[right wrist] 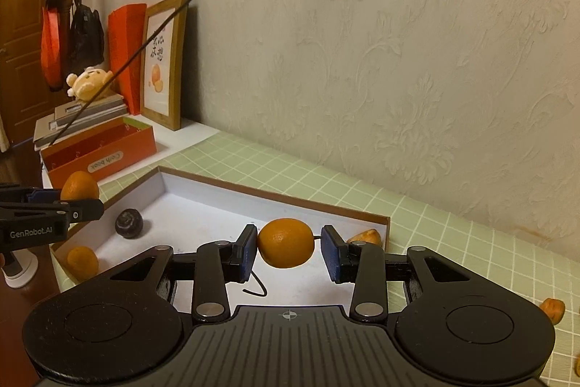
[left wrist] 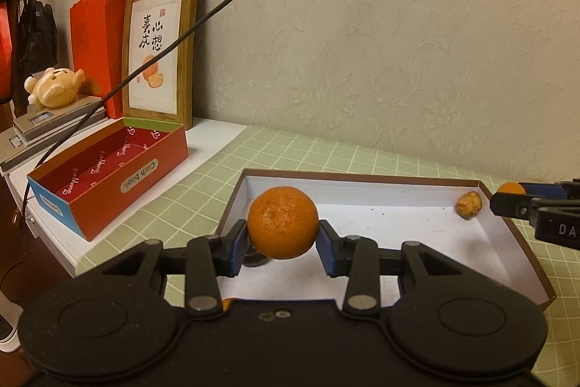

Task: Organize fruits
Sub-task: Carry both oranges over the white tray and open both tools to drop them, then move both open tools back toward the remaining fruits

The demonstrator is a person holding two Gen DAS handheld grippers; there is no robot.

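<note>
My left gripper is shut on an orange mandarin and holds it above the shallow white box. It also shows in the right wrist view at the left with its mandarin. My right gripper has a smaller mandarin between its pads; the left pad touches it, and a small gap shows at the right pad. In the box lie a dark rotten fruit, another mandarin and a dried peel piece.
An open red box stands left of the white box on the green checked mat. A framed picture, books and a plush toy stand behind it. More peel pieces lie on the mat at the right. A black cable hangs across.
</note>
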